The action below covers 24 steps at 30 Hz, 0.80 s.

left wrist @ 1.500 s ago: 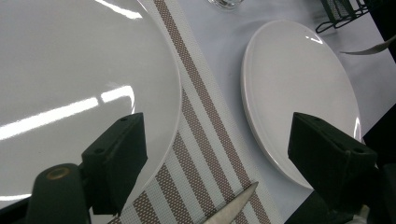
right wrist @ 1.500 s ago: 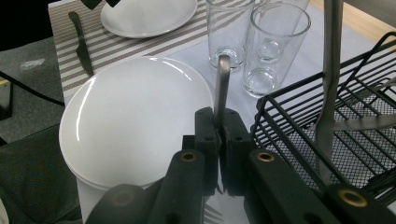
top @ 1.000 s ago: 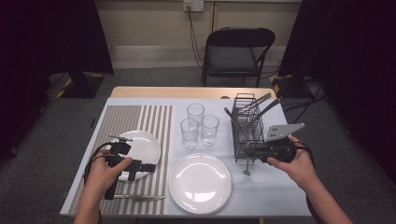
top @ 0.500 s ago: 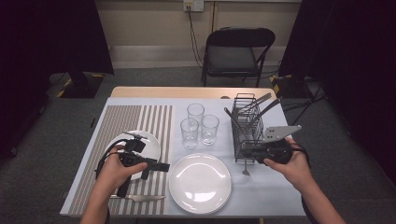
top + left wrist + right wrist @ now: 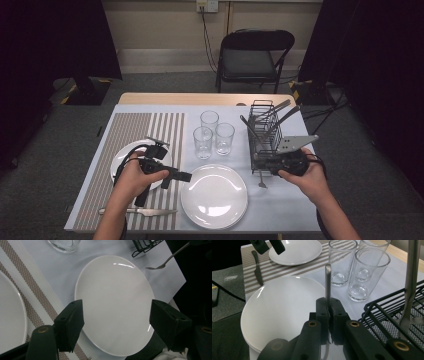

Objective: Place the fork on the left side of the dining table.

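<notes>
My left gripper (image 5: pixel 116 315) stands open just over the left rim of the large white plate (image 5: pixel 115 302). Its jaws have just been closing a little, and nothing is gripped between them. In the high view the left gripper (image 5: pixel 181 176) points right from the striped placemat (image 5: pixel 125 135) toward that plate (image 5: pixel 214 196). My right gripper (image 5: pixel 328 302) is shut on a metal fork (image 5: pixel 328 277), held by its handle. From above, the right gripper (image 5: pixel 260 167) sits beside the black wire rack (image 5: pixel 265 142), and the fork (image 5: pixel 261 184) hangs tines down over the tablecloth.
A small white plate (image 5: pixel 125 155) lies on the placemat under my left hand, with a knife (image 5: pixel 142 212) near the front edge. Three empty glasses (image 5: pixel 214 132) stand mid-table. The rack holds more cutlery (image 5: pixel 280 112). A folding chair (image 5: pixel 250 55) stands behind the table.
My left gripper has moved right, from over the small plate to the edge of the large plate. The right gripper and its fork have hardly moved.
</notes>
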{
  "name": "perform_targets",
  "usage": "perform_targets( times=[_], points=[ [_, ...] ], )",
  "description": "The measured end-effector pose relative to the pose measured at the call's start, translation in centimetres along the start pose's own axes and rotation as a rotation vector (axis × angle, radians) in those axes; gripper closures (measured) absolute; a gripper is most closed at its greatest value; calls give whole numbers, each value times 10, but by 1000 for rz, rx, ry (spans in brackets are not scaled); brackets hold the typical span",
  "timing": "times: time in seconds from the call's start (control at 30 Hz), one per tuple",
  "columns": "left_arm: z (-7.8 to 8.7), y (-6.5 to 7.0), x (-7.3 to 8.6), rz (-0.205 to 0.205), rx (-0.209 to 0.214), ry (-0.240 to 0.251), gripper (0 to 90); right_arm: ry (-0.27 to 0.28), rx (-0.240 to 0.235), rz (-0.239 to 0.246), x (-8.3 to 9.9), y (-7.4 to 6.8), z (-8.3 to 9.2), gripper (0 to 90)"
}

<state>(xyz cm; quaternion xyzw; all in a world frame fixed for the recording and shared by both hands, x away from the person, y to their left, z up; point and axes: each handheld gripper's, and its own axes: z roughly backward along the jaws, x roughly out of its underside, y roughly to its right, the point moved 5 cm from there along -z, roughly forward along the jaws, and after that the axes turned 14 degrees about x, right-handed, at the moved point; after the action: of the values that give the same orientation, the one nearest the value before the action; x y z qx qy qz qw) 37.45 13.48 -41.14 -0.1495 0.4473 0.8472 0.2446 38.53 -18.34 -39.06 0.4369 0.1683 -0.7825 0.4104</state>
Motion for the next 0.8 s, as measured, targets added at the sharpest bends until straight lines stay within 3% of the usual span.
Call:
perform_targets(
  times=[0.53,0.73,0.8],
  points=[
    [-19,10,-15,-8,16,-14,274,26,-2,11,-1,-4,-10,874],
    [-24,14,-20,-19,21,-43,278,33,-8,7,0,-5,-13,872],
    [-25,16,-23,-26,17,-29,283,36,-9,6,-1,-6,-14,872]
  ],
)
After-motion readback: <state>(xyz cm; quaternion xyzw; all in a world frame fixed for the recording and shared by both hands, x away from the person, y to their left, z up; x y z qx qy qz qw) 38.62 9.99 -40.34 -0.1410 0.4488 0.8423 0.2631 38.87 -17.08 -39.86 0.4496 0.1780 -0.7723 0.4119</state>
